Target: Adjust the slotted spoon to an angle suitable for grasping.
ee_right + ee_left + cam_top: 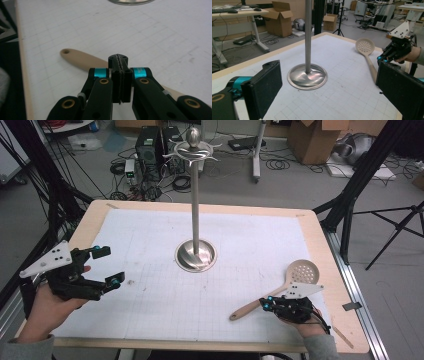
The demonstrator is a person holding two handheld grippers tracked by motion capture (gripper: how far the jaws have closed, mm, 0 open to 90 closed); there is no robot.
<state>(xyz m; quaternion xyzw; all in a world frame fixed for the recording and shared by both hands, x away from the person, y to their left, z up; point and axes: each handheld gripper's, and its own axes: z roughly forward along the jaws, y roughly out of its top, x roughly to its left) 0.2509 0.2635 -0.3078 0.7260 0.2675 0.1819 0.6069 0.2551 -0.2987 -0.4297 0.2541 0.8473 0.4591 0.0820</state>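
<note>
No writing on spoon (295,277)

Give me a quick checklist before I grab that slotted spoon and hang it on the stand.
1. Right claw open to take the handle: not ok. Its jaws are pressed together above the handle, with nothing between them.
2. Slotted spoon lying free on the table: ok. It lies flat with the handle end toward the person.
3. Hanging hole in the handle end: ok, plain in the right gripper view.
4. Stand upright on its base: ok.
5. Hooks at the stand's top free: cannot tell, too small.
6. Left claw out of the way: ok. It is open, off to the left, holding nothing.
</note>
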